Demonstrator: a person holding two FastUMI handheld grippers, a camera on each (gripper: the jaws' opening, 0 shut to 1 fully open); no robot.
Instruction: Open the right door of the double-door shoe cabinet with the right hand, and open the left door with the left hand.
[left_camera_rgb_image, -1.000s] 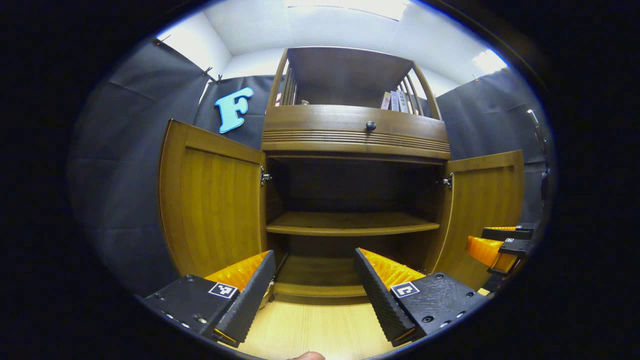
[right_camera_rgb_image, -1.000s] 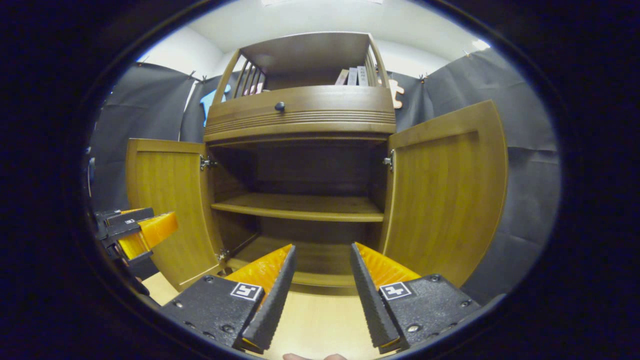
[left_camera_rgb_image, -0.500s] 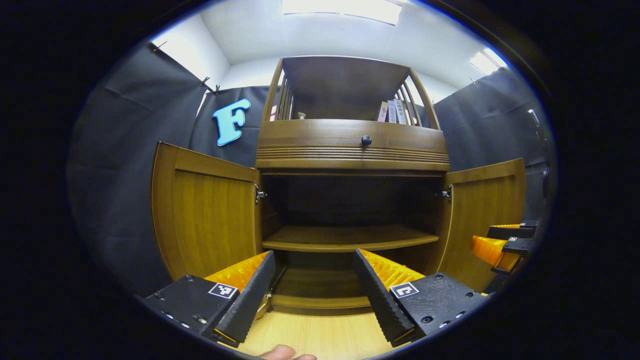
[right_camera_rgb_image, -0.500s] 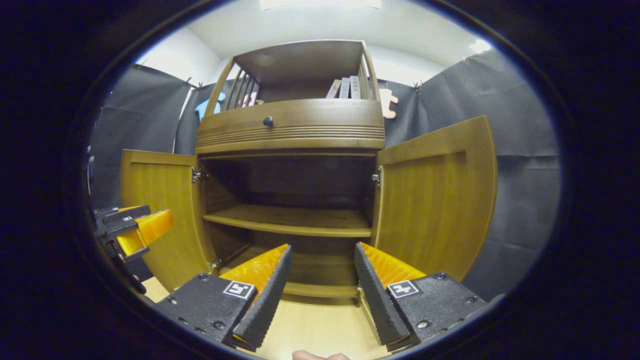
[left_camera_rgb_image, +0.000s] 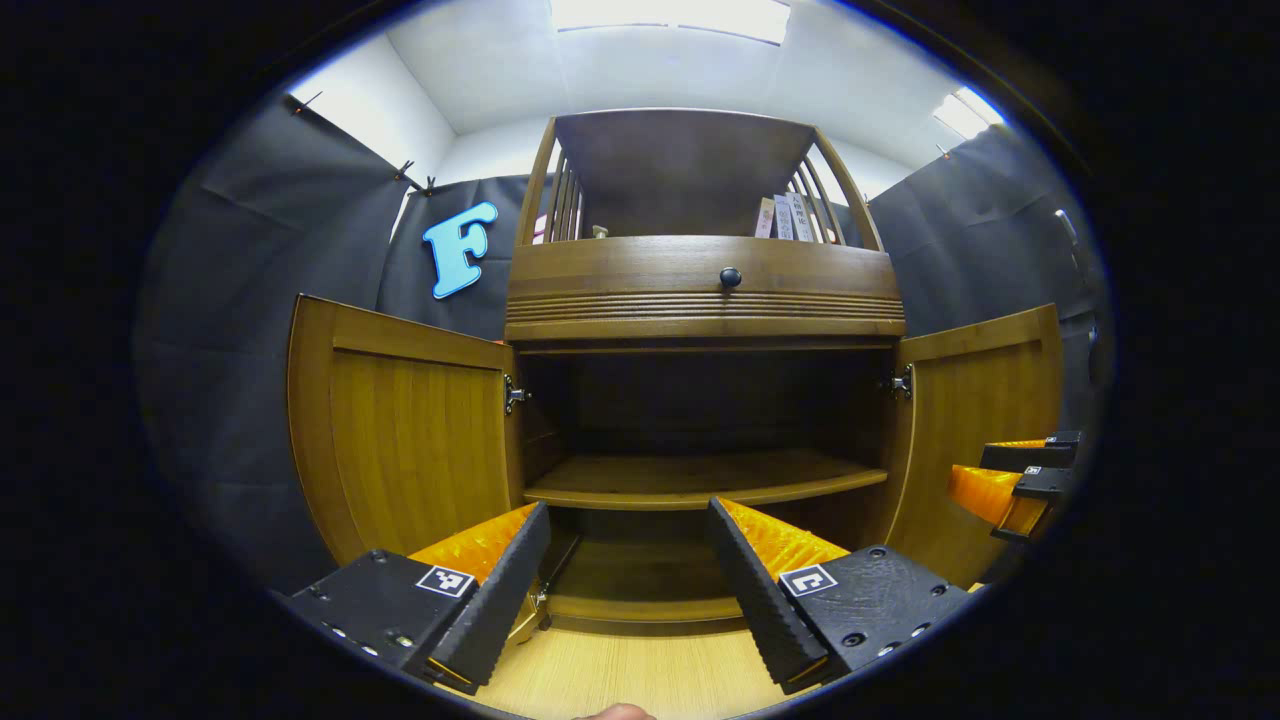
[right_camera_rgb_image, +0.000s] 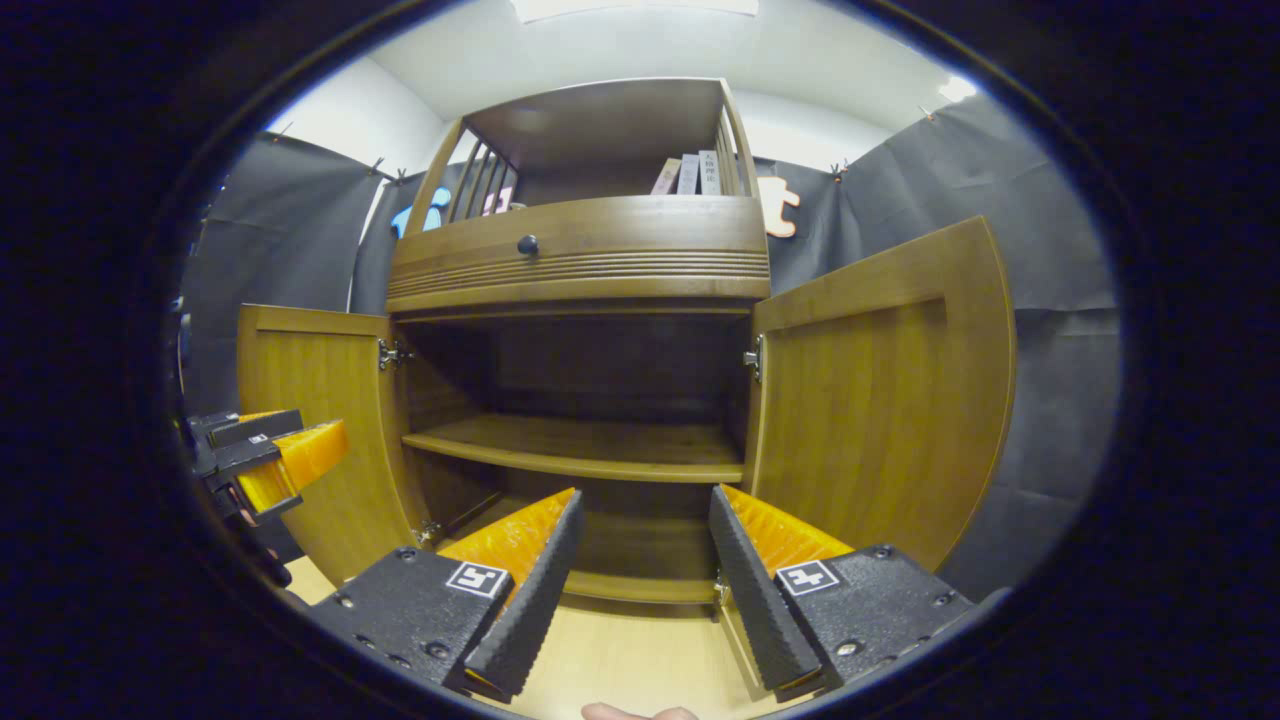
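Cabinet (left_camera_rgb_image: 700, 300) straight ahead in both views, standing on pale wood floor (left_camera_rgb_image: 640, 675), both doors swung wide. Left door (left_camera_rgb_image: 405, 430) hinged out to the cabinet's left, inner panel facing forward; right door (left_camera_rgb_image: 975, 440) hinged out to the cabinet's right, likewise showing its inner face. In the right gripper view, same cabinet (right_camera_rgb_image: 590, 270), left door (right_camera_rgb_image: 320, 420) and right door (right_camera_rgb_image: 880, 400) both standing open. Inside the cabinet, one shelf (left_camera_rgb_image: 700, 480) across the middle, dark bay above, another bay below. Above the doors, a drawer front with a small dark knob (left_camera_rgb_image: 730, 277); over that, an open top shelf with a few books (left_camera_rgb_image: 785, 215) leaning at its right end. Left gripper (left_camera_rgb_image: 628, 560) low in front of the cabinet's lower bay, jaws spread wide, nothing between them, touching neither door. Right gripper (right_camera_rgb_image: 640, 560) also low before the lower bay, jaws spread apart, holding nothing, just beside the right door's lower edge without touching it. Right gripper also seen in the left gripper view (left_camera_rgb_image: 1015, 480) in front of the right door; left gripper seen in the right gripper view (right_camera_rgb_image: 265, 465) in front of the left door.
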